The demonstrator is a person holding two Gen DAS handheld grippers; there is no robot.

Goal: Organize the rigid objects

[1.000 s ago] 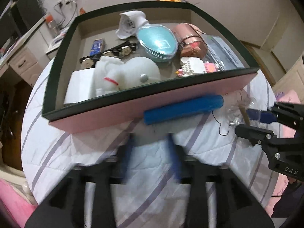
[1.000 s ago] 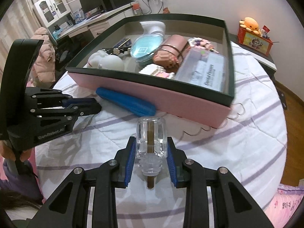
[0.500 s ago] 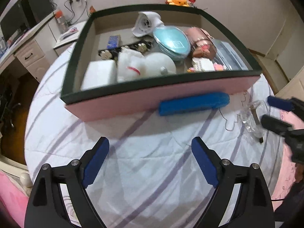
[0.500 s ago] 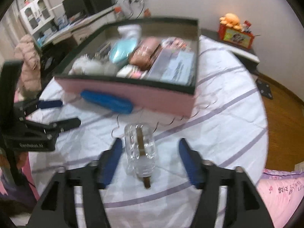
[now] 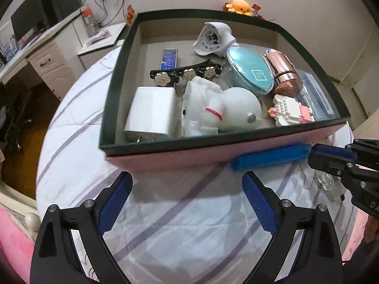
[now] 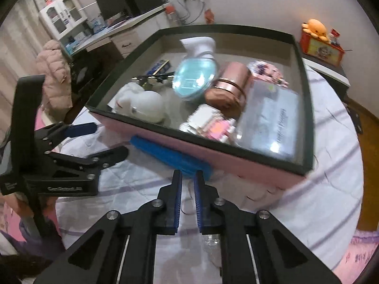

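A pink box with a dark green rim (image 5: 225, 143) (image 6: 236, 158) stands on the round table and holds several rigid items: a white charger (image 5: 151, 111), a white figure (image 5: 220, 108), a teal case (image 5: 248, 73). A blue bar (image 5: 270, 157) (image 6: 170, 157) lies against the box's front wall. A clear bottle (image 5: 328, 181) (image 6: 210, 242) lies on the cloth under my right gripper. My left gripper (image 5: 187, 201) is open and empty in front of the box. My right gripper (image 6: 187, 201) is nearly closed with nothing between its pads, just short of the blue bar.
The table has a white cloth with purple stripes (image 5: 189, 224). A desk with a monitor (image 5: 47, 7) stands at the back left. An orange plush (image 5: 239, 6) sits on a stand behind the box. Wooden floor (image 6: 367, 142) lies beyond the table's right edge.
My right gripper let go of the clear bottle, opened, then closed to a narrow gap and moved forward over it. My left gripper opened wide and moved closer to the box.
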